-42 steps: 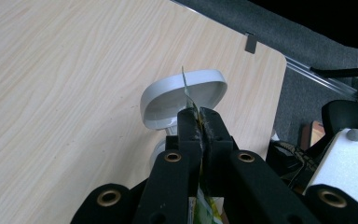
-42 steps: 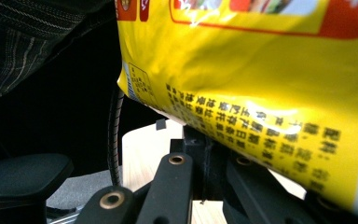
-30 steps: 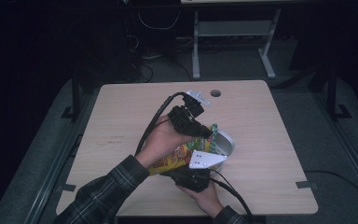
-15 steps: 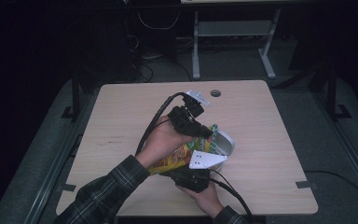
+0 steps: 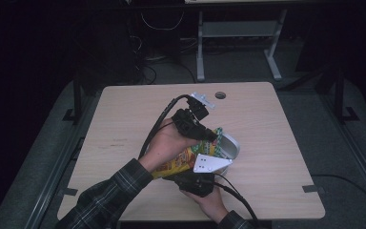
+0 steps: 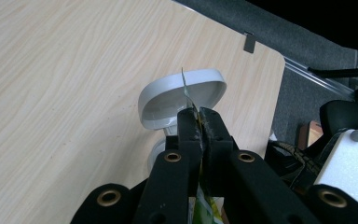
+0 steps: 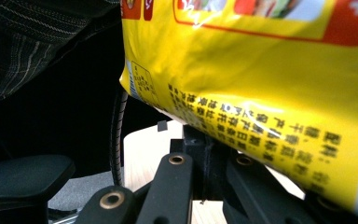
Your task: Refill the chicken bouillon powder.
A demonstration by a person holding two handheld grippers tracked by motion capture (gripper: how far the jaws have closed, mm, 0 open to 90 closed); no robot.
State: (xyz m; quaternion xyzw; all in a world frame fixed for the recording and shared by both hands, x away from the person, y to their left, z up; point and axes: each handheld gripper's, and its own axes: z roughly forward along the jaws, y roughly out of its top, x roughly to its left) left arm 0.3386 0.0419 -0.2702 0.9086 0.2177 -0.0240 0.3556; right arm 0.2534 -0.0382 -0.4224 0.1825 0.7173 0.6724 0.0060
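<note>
Pinching the bag (image 6: 187, 95) edge, the left gripper (image 6: 198, 122) is closed; the bag hides the right gripper (image 7: 209, 147) tips, grip unclear

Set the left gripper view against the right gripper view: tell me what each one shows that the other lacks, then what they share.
Left gripper view alone: a white bowl lying tilted on the wooden table, beyond the left hand-held gripper, whose jaws pinch a thin packet edge.

Right gripper view alone: the yellow packet side-on, with printed text, above the right hand-held gripper, plus a plaid sleeve.

Shared: black jaws closed together and pale tabletop.
</note>
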